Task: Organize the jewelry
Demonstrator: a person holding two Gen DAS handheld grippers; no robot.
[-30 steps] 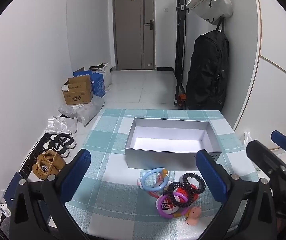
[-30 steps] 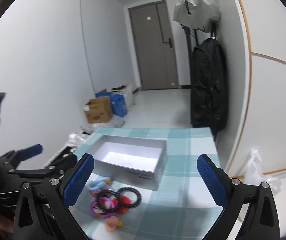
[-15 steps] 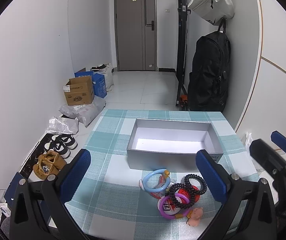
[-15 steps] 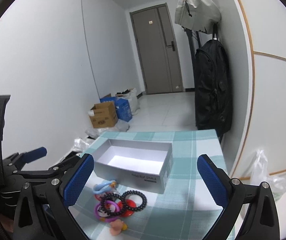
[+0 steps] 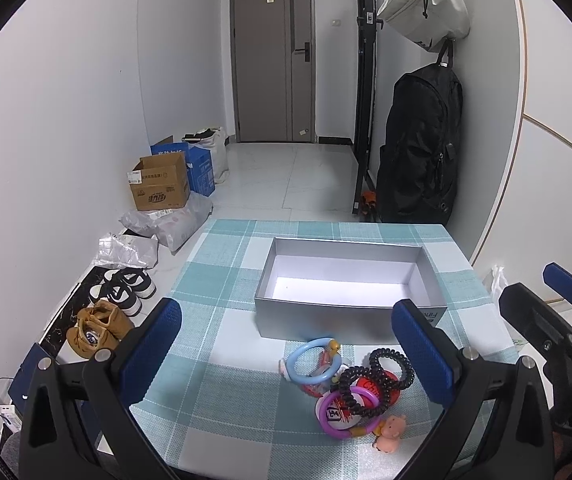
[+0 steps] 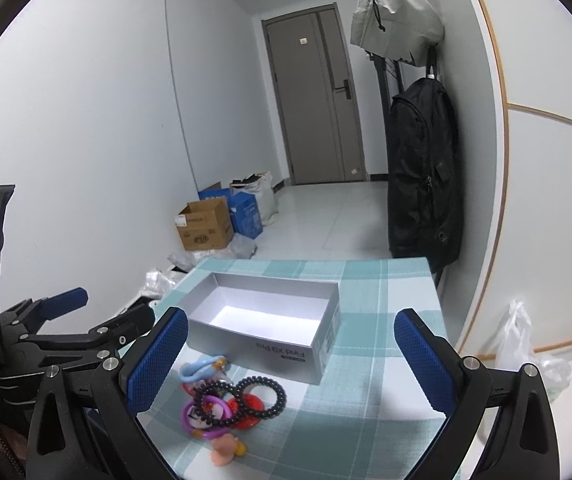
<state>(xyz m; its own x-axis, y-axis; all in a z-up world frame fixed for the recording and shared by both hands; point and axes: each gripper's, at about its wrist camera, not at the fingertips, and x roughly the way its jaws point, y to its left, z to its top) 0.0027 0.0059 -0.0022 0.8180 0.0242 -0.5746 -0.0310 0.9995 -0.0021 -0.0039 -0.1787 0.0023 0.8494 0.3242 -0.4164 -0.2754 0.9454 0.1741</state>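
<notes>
A pile of jewelry lies on the checked tablecloth in front of an open silver box (image 5: 317, 326) (image 6: 270, 354). It holds a light blue ring (image 5: 311, 364) (image 6: 200, 366), two black coil bands (image 5: 389, 364) (image 6: 264, 396), a purple ring (image 5: 349, 414) (image 6: 206, 412) and a small pink figure (image 5: 389, 438) (image 6: 226, 454). The box is empty. My left gripper (image 5: 287, 354) is open above the table's near edge, just left of the pile. My right gripper (image 6: 289, 364) is open above the pile's right side. Both are empty.
The table (image 5: 222, 272) stands near a white wall on the right. A black backpack (image 5: 421, 148) hangs beyond its far edge. Cardboard boxes (image 5: 162, 186), bags and shoes (image 5: 126, 290) lie on the floor to the left. A plastic bag (image 6: 525, 352) sits right of the table.
Both views have shifted slightly; the box and the pile sit a little farther right in the right wrist view. Nothing on the table has moved. Both grippers stay open.
</notes>
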